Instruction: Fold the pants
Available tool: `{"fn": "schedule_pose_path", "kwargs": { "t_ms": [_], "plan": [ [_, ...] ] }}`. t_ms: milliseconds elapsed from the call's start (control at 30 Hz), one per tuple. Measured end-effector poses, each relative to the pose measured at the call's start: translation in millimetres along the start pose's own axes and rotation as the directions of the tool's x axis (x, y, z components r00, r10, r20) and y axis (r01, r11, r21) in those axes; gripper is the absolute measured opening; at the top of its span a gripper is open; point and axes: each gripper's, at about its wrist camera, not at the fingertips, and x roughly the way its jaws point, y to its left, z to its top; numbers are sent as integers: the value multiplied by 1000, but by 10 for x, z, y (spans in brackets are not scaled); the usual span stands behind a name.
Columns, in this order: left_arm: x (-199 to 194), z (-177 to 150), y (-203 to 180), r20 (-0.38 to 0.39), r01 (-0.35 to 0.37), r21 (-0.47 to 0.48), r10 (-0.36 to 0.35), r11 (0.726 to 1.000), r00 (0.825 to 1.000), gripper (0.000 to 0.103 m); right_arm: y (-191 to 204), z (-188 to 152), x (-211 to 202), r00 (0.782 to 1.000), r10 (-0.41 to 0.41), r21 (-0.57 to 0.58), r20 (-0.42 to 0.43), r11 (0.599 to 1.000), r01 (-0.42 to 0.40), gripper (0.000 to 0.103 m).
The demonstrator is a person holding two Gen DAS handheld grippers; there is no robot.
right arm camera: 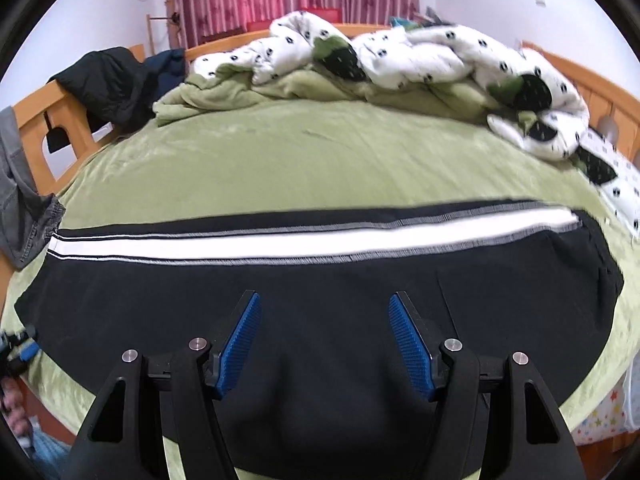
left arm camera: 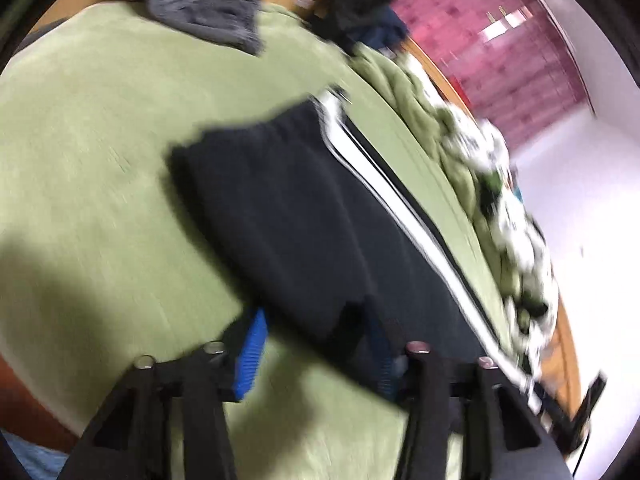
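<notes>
The right tool sits nearest, its blue pads spread wide with nothing between them, poised above the near part of the pants. The pants lie flat and lengthwise across the green bed, white side stripe running along their far edge, legs apparently laid one over the other. That flat, straight lay suits a crosswise fold, and the released right tool is probably placed to pin or pick up the middle.

The left tool is at one end of the pants, where a dark flap of cloth drapes over and between its fingers. Blur and the cloth hide the pads, so I cannot tell whether it is clenched on the fabric or merely beneath it; the doubled-over flap suggests that end is being carried over the rest.

Beyond the pants, a rumpled white spotted quilt and a green blanket are bunched by the far bed rail, well apart. A black jacket hangs on the wooden frame, and grey clothing lies close to one end of the pants, where it could crowd the fold.
</notes>
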Motion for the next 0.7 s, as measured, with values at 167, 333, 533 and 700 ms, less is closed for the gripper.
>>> {"fn": "schedule_pose_path", "kwargs": {
  "t_ms": [167, 333, 533, 700],
  "plan": [
    [187, 378, 255, 2, 54, -104, -54, 993, 999, 31, 45, 6, 138, 1000, 4, 15, -19, 1000, -4, 66],
    [278, 531, 277, 9, 18, -106, -17, 994, 1000, 21, -42, -49, 357, 994, -12, 74, -112, 997, 20, 60],
    [89, 584, 16, 69, -61, -4, 61, 998, 996, 10, -212, -87, 284, 997, 20, 104, -80, 995, -12, 59],
    [-124, 525, -920, 143, -33, 202, 4, 979, 990, 9, -415, -167, 253, 991, 81, 166, -107, 984, -63, 59]
  ]
}}
